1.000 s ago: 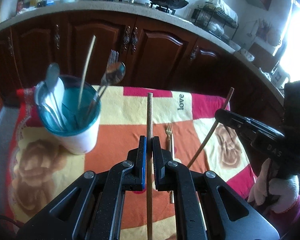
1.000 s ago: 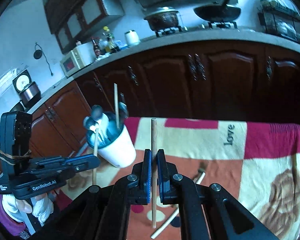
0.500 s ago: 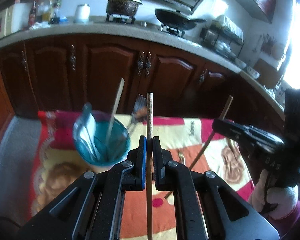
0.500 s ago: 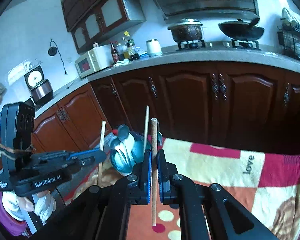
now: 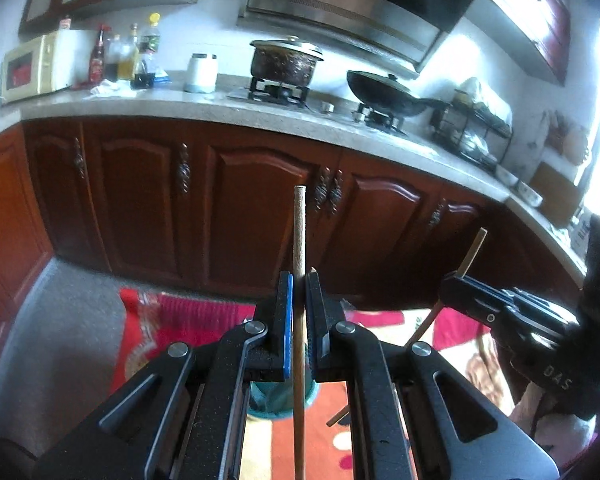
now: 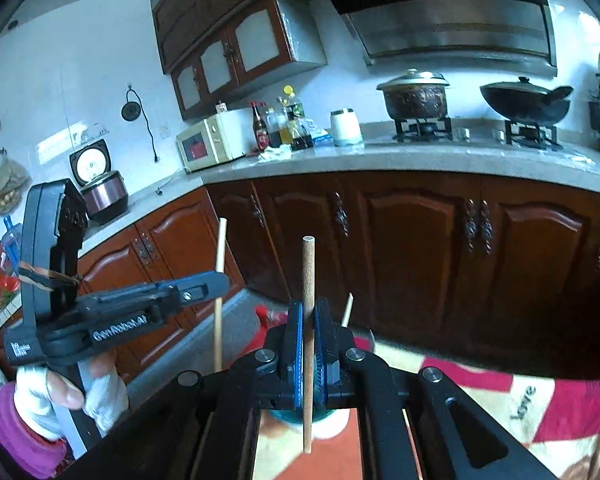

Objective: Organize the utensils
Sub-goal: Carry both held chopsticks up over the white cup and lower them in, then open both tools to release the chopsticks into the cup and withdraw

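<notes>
My left gripper (image 5: 299, 296) is shut on a wooden chopstick (image 5: 299, 232) that stands upright between its pads. My right gripper (image 6: 308, 332) is likewise shut on a second upright chopstick (image 6: 307, 272). Both are raised above the table. The teal-lined white utensil cup (image 5: 274, 402) shows only as a sliver under the left jaws. In the right wrist view the cup (image 6: 290, 416) is also mostly hidden, with a thin stick (image 6: 347, 308) poking up from it. Each view shows the other gripper from the side: the right gripper (image 5: 450, 286) and the left gripper (image 6: 216, 282).
A red, orange and cream cloth (image 5: 188, 314) covers the table. Dark wooden cabinets (image 5: 236, 208) and a stone counter (image 6: 380, 156) with a pot, a wok and bottles run behind. A gloved hand (image 6: 52, 396) holds the left gripper.
Both grippers have risen with their chopsticks and tilted upward. The cup has slid from plain view to beneath the jaws, and the counter and upper cabinets have come into view.
</notes>
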Tool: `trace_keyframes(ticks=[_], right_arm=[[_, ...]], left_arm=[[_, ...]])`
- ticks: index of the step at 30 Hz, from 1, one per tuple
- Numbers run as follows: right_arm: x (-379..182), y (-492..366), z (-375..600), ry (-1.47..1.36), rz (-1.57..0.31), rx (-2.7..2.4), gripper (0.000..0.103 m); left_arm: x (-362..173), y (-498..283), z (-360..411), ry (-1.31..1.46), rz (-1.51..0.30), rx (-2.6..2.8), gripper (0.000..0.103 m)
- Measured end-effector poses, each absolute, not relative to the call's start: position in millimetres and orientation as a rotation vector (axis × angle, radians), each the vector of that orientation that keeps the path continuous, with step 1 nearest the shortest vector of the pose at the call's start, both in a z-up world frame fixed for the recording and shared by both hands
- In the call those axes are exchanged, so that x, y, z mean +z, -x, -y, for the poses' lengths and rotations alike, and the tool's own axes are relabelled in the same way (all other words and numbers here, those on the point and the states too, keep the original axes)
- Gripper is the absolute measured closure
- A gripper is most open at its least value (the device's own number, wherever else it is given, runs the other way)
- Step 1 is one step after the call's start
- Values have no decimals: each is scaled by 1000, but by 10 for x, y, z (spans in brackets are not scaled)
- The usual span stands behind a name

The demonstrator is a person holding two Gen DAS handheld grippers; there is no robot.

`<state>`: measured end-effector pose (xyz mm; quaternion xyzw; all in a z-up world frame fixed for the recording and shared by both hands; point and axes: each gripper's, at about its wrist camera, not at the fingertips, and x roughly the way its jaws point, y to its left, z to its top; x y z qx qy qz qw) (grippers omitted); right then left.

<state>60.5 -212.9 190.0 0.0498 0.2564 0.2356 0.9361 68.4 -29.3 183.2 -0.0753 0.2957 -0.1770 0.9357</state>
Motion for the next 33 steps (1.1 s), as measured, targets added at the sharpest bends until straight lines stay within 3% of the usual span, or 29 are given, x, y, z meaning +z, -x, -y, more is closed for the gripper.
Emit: trace_keyframes(ticks=[17, 33], right_arm=[[1416, -1087, 1940, -130, -557, 448, 98], [894, -1246, 2270, -279, -668, 405, 98]], left_arm=[[1421, -1234, 285, 114, -462, -222, 99], [896, -1206, 343, 88, -563, -224, 98]])
